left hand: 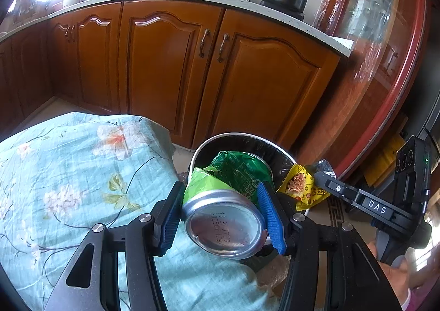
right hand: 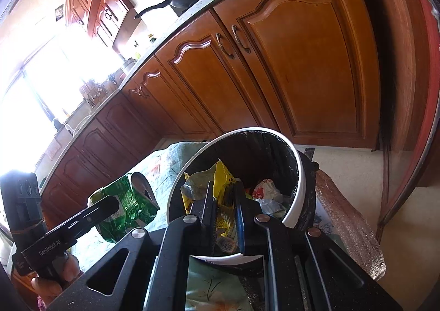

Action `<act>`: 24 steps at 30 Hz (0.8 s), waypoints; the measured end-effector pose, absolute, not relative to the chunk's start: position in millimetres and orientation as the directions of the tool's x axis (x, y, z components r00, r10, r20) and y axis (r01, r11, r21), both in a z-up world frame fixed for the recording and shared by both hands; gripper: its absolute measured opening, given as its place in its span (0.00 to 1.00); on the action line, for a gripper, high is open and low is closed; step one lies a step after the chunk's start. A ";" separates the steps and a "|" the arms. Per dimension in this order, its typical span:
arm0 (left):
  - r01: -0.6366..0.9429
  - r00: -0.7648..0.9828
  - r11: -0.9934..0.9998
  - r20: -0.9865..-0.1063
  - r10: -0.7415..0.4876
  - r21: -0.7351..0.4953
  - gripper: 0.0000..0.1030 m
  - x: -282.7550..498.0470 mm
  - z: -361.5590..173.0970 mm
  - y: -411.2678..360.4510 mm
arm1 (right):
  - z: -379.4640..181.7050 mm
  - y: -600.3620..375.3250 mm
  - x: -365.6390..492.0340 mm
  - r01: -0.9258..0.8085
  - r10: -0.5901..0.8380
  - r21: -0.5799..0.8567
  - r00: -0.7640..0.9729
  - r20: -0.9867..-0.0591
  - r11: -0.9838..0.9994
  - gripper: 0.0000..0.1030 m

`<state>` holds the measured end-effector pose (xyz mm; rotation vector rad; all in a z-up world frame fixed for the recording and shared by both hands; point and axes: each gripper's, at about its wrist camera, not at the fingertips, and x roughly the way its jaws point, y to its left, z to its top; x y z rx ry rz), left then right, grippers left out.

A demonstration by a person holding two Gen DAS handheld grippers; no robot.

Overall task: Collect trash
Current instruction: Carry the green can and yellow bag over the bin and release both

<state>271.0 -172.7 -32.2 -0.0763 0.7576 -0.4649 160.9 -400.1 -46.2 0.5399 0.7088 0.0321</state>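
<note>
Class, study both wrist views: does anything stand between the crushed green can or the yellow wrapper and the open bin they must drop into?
Nothing visible does. The crushed green can, in the left gripper, is at the bin rim; the yellow wrapper, in the right gripper, hangs over its open mouth.

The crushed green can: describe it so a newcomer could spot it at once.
Find the white-rimmed trash bin beside the floral tablecloth. Just before its rim, the left tongs clamp a crushed green can. Unlike the yellow wrapper alongside, it shows a round silver base.
</note>
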 end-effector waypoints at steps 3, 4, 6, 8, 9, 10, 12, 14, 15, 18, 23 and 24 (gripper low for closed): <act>0.379 0.625 0.898 -0.653 -0.428 -0.226 0.51 274.7 -34.3 -180.2 | -47.5 -401.9 164.6 0.156 0.199 0.470 0.759 -0.620 0.869 0.11; 0.380 0.623 0.898 -0.656 -0.426 -0.223 0.51 276.2 -35.2 -183.0 | -48.1 -402.7 165.7 0.158 0.196 0.466 0.757 -0.623 0.870 0.11; 0.381 0.619 0.900 -0.664 -0.419 -0.212 0.51 279.3 -37.0 -189.8 | -48.7 -403.6 167.7 0.162 0.191 0.459 0.753 -0.629 0.874 0.11; 0.385 0.614 0.900 -0.672 -0.413 -0.201 0.51 282.4 -38.2 -196.9 | -50.7 -405.5 170.3 0.167 0.186 0.450 0.747 -0.639 0.877 0.11; 0.387 0.612 0.901 -0.676 -0.410 -0.196 0.51 283.8 -38.7 -200.7 | -51.9 -406.5 171.8 0.169 0.186 0.448 0.743 -0.643 0.878 0.11; 0.389 0.609 0.901 -0.680 -0.407 -0.191 0.51 284.7 -39.7 -204.3 | -53.2 -407.8 174.0 0.170 0.185 0.445 0.738 -0.649 0.879 0.11; 0.393 0.603 0.902 -0.690 -0.401 -0.180 0.51 286.7 -42.2 -211.7 | -56.1 -409.1 178.2 0.173 0.186 0.438 0.725 -0.663 0.882 0.11; 0.396 0.599 0.902 -0.697 -0.395 -0.171 0.51 288.3 -43.9 -217.5 | -57.9 -410.0 181.3 0.179 0.181 0.431 0.718 -0.672 0.885 0.11; 0.398 0.597 0.902 -0.700 -0.393 -0.167 0.51 289.1 -44.8 -219.8 | -58.7 -410.8 182.8 0.180 0.181 0.429 0.716 -0.675 0.885 0.11; 0.397 0.593 0.904 -0.708 -0.385 -0.160 0.51 293.1 -46.9 -224.6 | -59.6 -412.6 186.2 0.182 0.177 0.422 0.713 -0.679 0.888 0.11; 0.396 0.587 0.906 -0.717 -0.375 -0.150 0.51 298.9 -48.0 -228.3 | -60.9 -416.0 192.5 0.184 0.175 0.415 0.704 -0.689 0.891 0.11; 0.396 0.586 0.906 -0.718 -0.375 -0.150 0.51 299.2 -48.9 -228.7 | -61.0 -415.4 192.8 0.184 0.174 0.413 0.703 -0.690 0.892 0.11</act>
